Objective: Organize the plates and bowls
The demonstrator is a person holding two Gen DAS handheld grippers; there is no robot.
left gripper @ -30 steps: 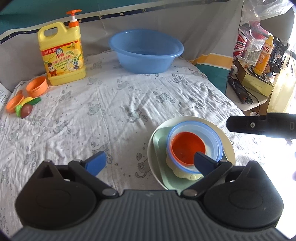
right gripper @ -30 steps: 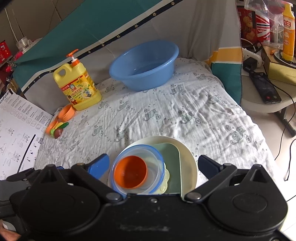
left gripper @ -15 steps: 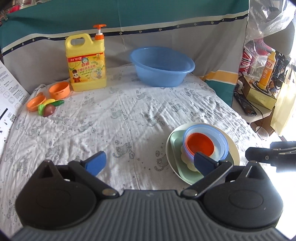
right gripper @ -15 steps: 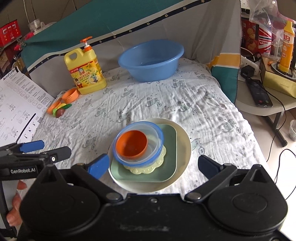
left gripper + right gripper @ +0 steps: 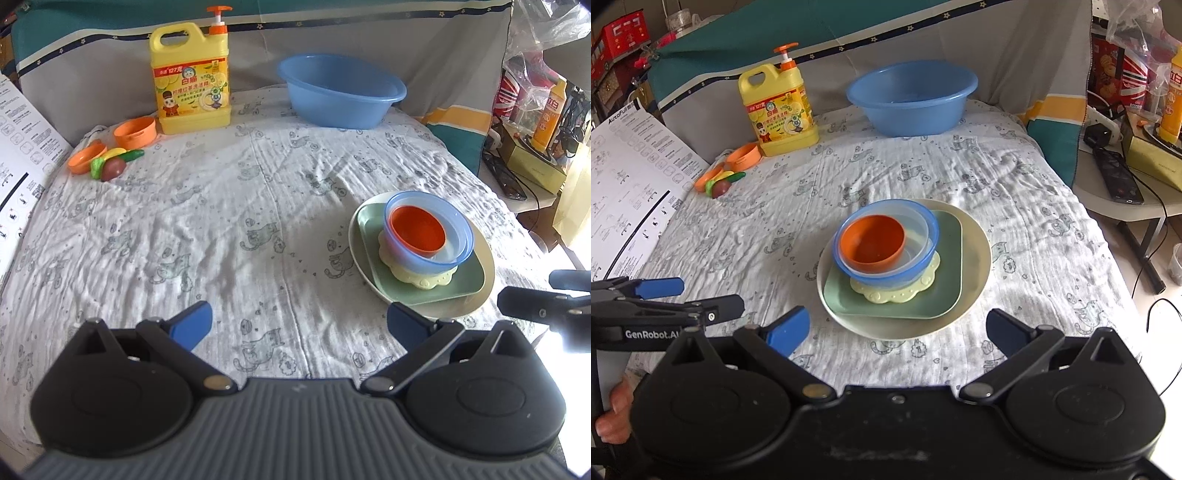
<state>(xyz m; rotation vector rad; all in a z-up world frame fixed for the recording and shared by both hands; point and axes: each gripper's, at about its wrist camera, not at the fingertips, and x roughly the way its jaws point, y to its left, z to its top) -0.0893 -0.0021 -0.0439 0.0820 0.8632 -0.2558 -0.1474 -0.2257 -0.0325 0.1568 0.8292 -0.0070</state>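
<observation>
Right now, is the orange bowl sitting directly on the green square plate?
No, the orange bowl sits inside the blue-rimmed clear bowl, which rests on a yellow scalloped plate above the green square plate.

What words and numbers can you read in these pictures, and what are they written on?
"GenRobot.AI" (last letter partly hidden): side of the left gripper.
"127": label of the yellow detergent jug; its Chinese text is too blurred.
"AutoFull": top of the white printed sheet; the rest is too small.
Orange bottle: characters too blurred.
</observation>
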